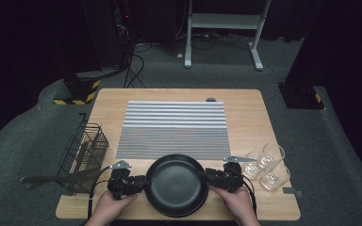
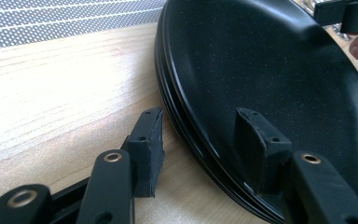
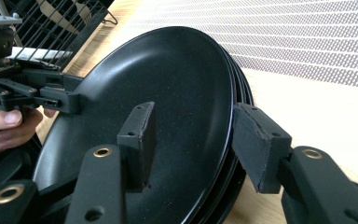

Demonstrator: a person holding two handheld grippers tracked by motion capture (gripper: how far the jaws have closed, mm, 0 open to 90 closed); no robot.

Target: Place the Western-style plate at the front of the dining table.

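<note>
A stack of black plates (image 1: 176, 183) lies at the table's near edge, between my two grippers. My left gripper (image 1: 143, 182) is at the stack's left rim. In the left gripper view its jaws (image 2: 200, 144) straddle the rim: one pad over the top plate (image 2: 270, 70), the other outside, with bare wood showing between that pad and the rim. My right gripper (image 1: 206, 176) is at the right rim. In the right gripper view (image 3: 198, 140) one pad stands over the plate's (image 3: 168, 74) inside and the other sits by the stack's edge. Both grippers are open.
A grey striped mat (image 1: 174, 127) covers the middle of the wooden table (image 1: 245, 113). A black wire basket (image 1: 82, 150) stands at the left edge. Three clear glasses (image 1: 266, 165) are clustered at the right, close to my right gripper. A person's hands (image 1: 113, 207) hold both grippers.
</note>
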